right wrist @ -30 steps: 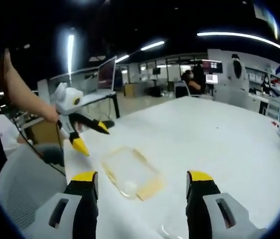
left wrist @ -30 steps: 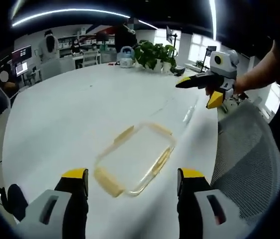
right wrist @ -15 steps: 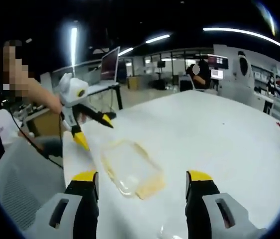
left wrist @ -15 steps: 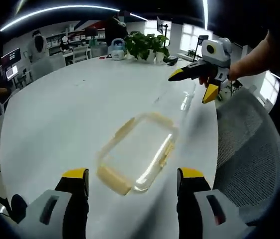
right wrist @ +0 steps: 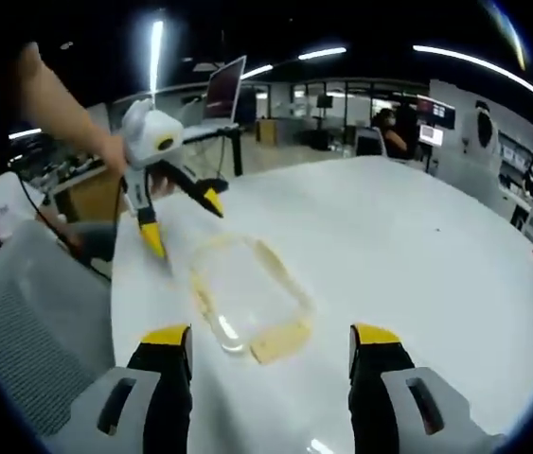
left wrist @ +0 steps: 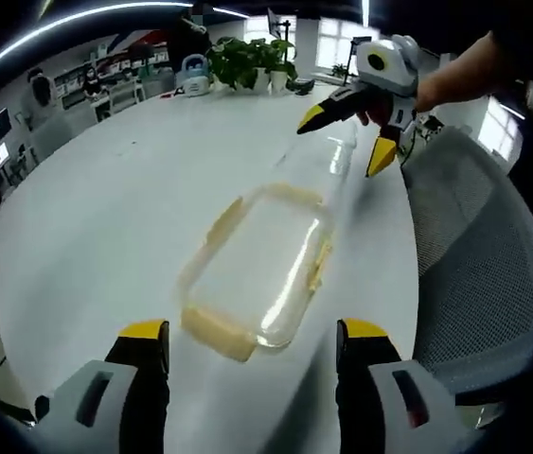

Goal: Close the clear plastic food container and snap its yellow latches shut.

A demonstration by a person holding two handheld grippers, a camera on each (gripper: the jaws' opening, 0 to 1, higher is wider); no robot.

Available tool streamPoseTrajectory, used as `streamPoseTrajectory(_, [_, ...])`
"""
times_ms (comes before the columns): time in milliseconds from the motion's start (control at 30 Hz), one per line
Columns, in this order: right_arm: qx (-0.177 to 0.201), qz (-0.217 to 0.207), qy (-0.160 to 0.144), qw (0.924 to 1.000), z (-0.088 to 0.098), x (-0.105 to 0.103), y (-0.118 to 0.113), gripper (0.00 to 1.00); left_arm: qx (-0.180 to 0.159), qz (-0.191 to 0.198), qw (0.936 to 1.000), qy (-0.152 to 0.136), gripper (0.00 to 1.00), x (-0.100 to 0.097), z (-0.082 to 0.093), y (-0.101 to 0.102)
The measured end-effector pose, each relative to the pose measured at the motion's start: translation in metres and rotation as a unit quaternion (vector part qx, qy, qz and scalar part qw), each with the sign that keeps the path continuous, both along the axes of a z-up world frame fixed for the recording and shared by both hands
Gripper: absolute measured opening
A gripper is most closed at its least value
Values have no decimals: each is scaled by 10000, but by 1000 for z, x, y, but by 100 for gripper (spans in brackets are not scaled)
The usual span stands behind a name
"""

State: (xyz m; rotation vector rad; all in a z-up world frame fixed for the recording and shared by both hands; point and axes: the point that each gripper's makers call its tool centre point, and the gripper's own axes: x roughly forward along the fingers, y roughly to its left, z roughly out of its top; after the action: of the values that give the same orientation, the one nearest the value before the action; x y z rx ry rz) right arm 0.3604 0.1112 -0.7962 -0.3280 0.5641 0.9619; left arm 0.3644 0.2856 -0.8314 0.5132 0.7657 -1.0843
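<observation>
Clear plastic food container (left wrist: 257, 274), yellow latches (left wrist: 217, 333) on its ends: lies flat on the white table (left wrist: 105, 208), nothing visible inside. Left claw (left wrist: 252, 355): jaws spread, empty, just short of the container. Right claw (right wrist: 261, 350): jaws spread, empty, near the container's opposite end. Grey mesh chair (left wrist: 479, 274) beside the table edge.

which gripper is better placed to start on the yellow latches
Probably the left gripper: open, it hangs just beside the container, near its yellow latches. The right gripper, also open, sits farther off past the far end.
</observation>
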Motion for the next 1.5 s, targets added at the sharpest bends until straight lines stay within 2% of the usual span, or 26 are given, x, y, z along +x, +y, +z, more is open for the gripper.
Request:
streamPoseTrajectory(200, [-143,182,56,9997,-5,2,3,64,57,-61,10000,27,72,7,-1,2])
streamPoseTrajectory(600, [-502,588,149,9969,-16,1,13,63,299,-379,9988,66,71,4,-10,7])
streamPoseTrajectory(733, [-821,883,212,9925,-25,-3,12,62,370,-505,9980,53,71,3,-11,6])
streamPoseTrajectory(1167, [-1223,1300,394,9831,-35,0,13,60,608,-810,9949,-3,69,5,-15,6])
streamPoseTrajectory(1500, [-1466,1576,557,9750,-44,3,16,57,734,-996,9923,59,69,11,-19,4])
